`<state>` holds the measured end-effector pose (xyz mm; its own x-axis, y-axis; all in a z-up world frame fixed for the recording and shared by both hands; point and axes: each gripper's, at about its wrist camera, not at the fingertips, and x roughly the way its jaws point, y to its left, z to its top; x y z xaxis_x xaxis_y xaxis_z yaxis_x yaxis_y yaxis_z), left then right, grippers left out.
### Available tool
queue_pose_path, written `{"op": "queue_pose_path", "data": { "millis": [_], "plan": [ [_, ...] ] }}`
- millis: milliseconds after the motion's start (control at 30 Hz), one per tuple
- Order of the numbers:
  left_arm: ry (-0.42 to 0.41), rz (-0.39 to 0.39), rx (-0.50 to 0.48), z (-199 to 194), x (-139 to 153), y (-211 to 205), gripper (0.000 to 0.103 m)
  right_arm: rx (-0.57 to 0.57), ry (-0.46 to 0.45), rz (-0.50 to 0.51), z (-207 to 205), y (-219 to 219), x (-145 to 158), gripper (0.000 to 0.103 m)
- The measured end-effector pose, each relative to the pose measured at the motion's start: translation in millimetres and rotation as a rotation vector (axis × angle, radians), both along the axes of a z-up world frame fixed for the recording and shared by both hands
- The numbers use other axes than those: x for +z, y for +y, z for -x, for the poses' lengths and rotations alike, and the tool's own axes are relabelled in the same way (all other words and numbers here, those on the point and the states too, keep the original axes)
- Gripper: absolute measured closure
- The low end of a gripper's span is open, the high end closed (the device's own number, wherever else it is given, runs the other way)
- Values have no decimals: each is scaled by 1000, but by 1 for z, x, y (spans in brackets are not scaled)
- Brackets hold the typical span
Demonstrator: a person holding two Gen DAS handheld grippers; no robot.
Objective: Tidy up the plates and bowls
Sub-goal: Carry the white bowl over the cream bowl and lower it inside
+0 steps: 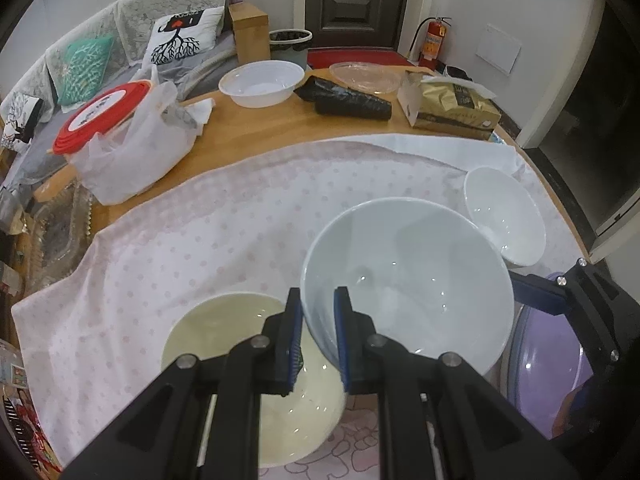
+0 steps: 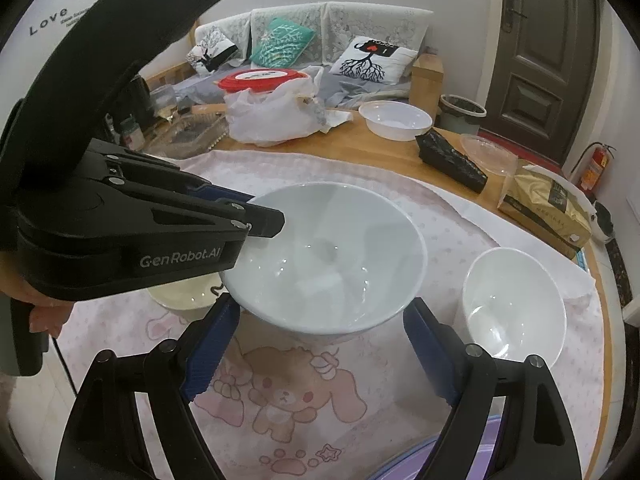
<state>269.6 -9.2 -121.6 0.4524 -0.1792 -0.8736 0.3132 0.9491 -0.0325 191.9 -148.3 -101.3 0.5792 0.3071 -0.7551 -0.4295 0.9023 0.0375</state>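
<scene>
A large white bowl [image 1: 408,280], glazed and empty, hung tilted above the pink dotted cloth [image 1: 200,216], pinched by its near rim between the blue pads of the left gripper [image 1: 318,340], whose jaws stood narrow on the thin wall. It looked like ceramic: stiff, smooth, probably heavy for a single-edge pinch, and likely to slip or chip if it swung. The rim appeared the only practical hold, with a second grip on the opposite side the safer course.

The right gripper [image 2: 320,344] waited just below and in front of the bowl, its jaws spread wide and closed on nothing, either side of the bowl's base.

Beneath the left gripper a cream bowl [image 1: 224,332] sat on the cloth, empty. A smaller white bowl [image 2: 514,308] rested to the right, also empty. A purple basin [image 1: 552,364] showed at the near right edge; its contents could not be made out.

Farther off on the wooden table [image 1: 256,128] stood a white plastic bowl [image 1: 262,82], a clear plastic dish [image 1: 366,76], a gold tissue pack [image 1: 452,110] and a red-lidded container [image 1: 100,114] in a plastic bag.
</scene>
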Motion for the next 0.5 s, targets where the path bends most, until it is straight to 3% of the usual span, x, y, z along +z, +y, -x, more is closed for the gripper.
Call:
{"op": "queue_pose_path", "data": {
  "millis": [500],
  "plan": [
    [-39, -20, 0, 4, 12, -3, 91, -7, -14, -10, 1, -4, 0, 24]
  ]
}}
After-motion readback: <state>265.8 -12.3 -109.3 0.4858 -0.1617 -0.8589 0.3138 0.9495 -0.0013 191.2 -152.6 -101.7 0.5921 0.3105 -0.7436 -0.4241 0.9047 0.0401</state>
